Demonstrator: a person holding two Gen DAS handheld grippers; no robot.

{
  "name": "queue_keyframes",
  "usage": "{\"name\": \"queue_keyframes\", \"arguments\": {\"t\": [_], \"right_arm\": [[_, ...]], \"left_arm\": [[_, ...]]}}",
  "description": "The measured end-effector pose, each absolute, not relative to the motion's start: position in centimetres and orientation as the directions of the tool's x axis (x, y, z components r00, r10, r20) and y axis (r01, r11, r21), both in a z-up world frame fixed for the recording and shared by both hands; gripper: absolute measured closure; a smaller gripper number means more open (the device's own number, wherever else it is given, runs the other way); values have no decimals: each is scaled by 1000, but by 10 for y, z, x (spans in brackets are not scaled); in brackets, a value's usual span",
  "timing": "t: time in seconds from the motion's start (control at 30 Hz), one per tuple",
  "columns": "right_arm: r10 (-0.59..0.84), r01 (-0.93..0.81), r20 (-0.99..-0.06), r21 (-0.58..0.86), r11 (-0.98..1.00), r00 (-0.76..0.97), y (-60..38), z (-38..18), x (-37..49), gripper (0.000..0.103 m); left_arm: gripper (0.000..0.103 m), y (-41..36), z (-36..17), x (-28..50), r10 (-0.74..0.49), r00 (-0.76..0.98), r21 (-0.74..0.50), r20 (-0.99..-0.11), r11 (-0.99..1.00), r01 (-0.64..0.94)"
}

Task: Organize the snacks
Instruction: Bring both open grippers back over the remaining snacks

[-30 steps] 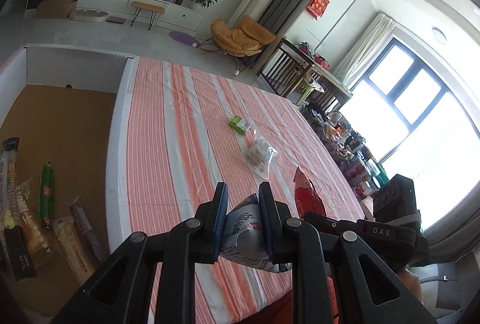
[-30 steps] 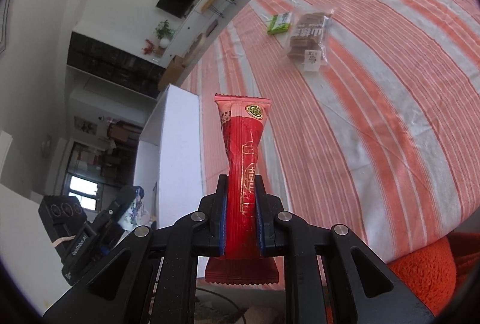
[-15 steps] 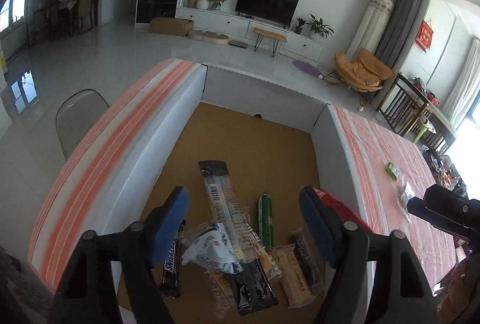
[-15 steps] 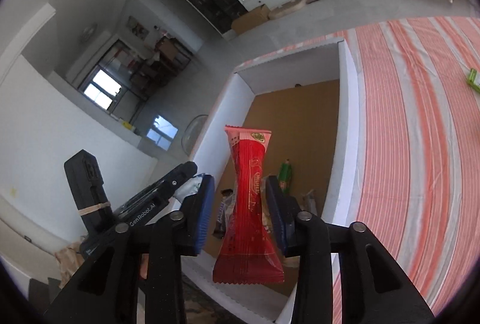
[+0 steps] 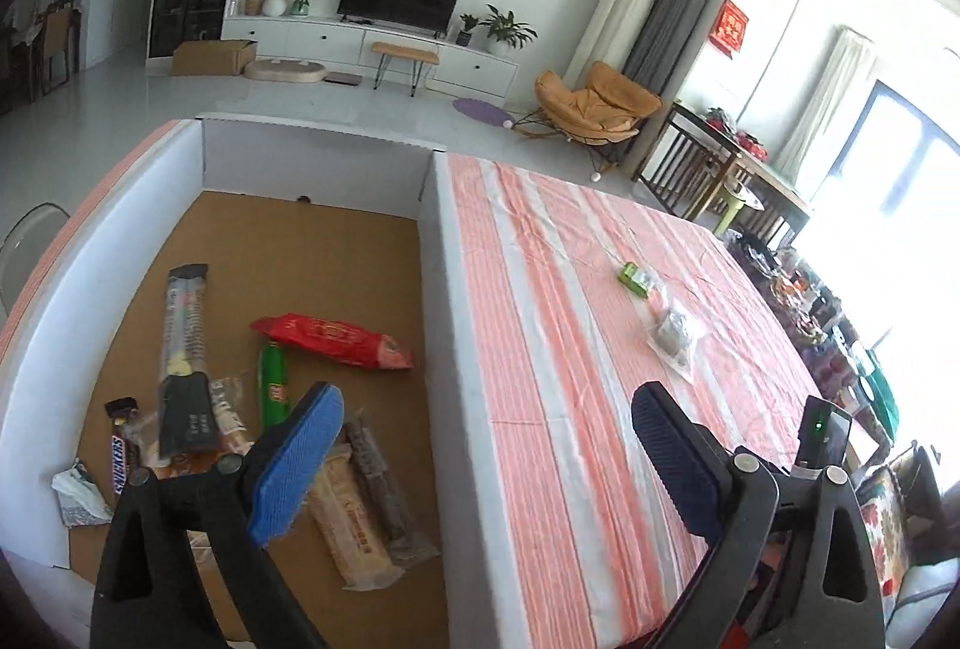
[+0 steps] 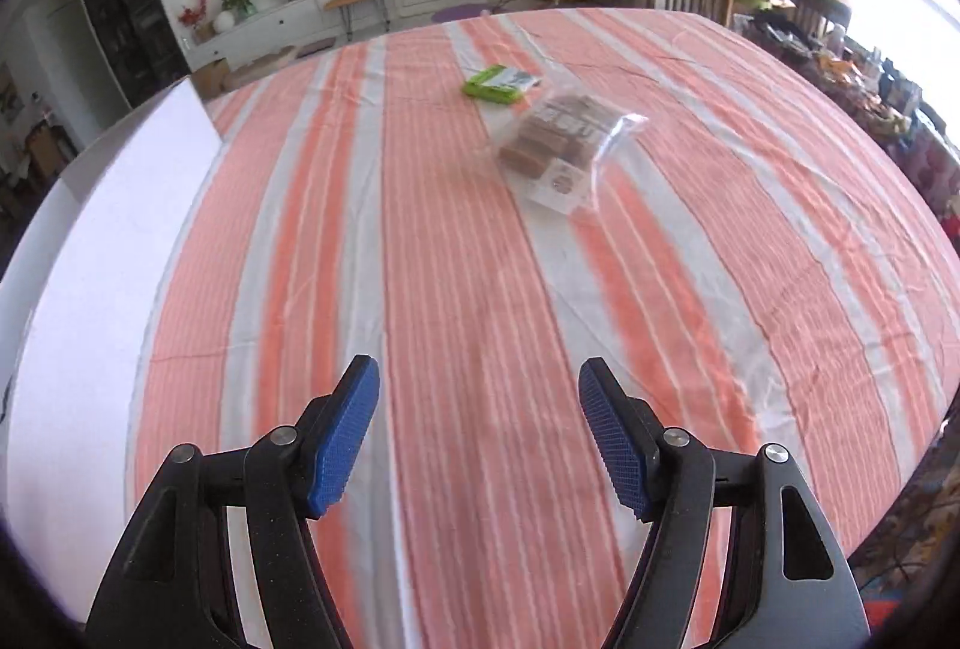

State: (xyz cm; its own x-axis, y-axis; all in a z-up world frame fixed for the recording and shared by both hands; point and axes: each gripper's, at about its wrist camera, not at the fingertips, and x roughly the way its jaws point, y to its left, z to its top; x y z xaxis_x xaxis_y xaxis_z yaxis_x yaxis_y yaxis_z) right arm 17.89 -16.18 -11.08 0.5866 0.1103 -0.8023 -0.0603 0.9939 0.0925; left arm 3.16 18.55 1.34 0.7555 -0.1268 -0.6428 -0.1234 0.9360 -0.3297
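Note:
A white-walled box (image 5: 441,289) with a brown floor holds several snacks: a red packet (image 5: 333,340), a green stick (image 5: 273,388), a Snickers bar (image 5: 120,454), a blue-white packet (image 5: 75,493) and others. My left gripper (image 5: 486,460) is open and empty above the box's right wall. My right gripper (image 6: 480,433) is open and empty above the striped table. A green packet (image 6: 498,83) and a clear bag of brown biscuits (image 6: 555,141) lie ahead of it on the cloth; both also show in the left wrist view, the green packet (image 5: 636,280) and the bag (image 5: 675,334).
The orange-and-white striped tablecloth (image 6: 450,259) covers the table. The box's white outer wall (image 6: 102,253) stands at the left of the right wrist view. A side table with clutter (image 5: 810,307) stands beyond the table's right edge.
Both grippers let go of their snacks: the blue-white packet and the red packet now lie in the box. The right gripper has swung back over the table; the left has turned right.

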Motion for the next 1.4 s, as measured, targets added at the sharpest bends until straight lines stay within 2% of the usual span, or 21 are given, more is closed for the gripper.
{"name": "queue_keyframes", "arguments": {"t": [0.07, 0.13, 0.17, 0.37, 0.53, 0.83, 1.03, 1.07, 1.4], "right_arm": [[100, 61, -809, 165, 984, 579, -196, -118, 177, 29], [154, 105, -783, 269, 957, 603, -212, -113, 179, 29], [143, 116, -768, 272, 955, 624, -215, -109, 177, 30], [109, 161, -760, 272, 949, 640, -214, -108, 175, 30], [62, 191, -744, 249, 949, 665, -215, -107, 172, 29], [31, 198, -763, 206, 958, 646, -211, -111, 175, 29], [19, 200, -780, 184, 962, 626, -208, -115, 177, 29], [19, 200, -783, 182, 963, 622, -207, -116, 178, 29], [22, 208, -798, 183, 961, 602, -208, -120, 178, 29]], "left_arm": [[4, 145, 15, 44, -191, 738, -325, -647, 945, -40], [4, 108, 7, 60, -246, 700, -321, -671, 947, 24], [4, 88, 7, 68, -269, 686, -318, -676, 946, 57], [4, 23, -34, 115, -200, 633, -214, -748, 975, 55], [4, 21, -81, 146, -94, 607, -146, -789, 989, -37], [4, 35, -135, 164, -4, 566, -61, -824, 995, -81], [3, 34, -139, 160, 31, 584, -6, -811, 998, -62], [1, 32, -140, 161, 32, 580, -2, -814, 998, -58], [0, 32, -138, 163, 30, 578, -2, -816, 999, -54]]}}
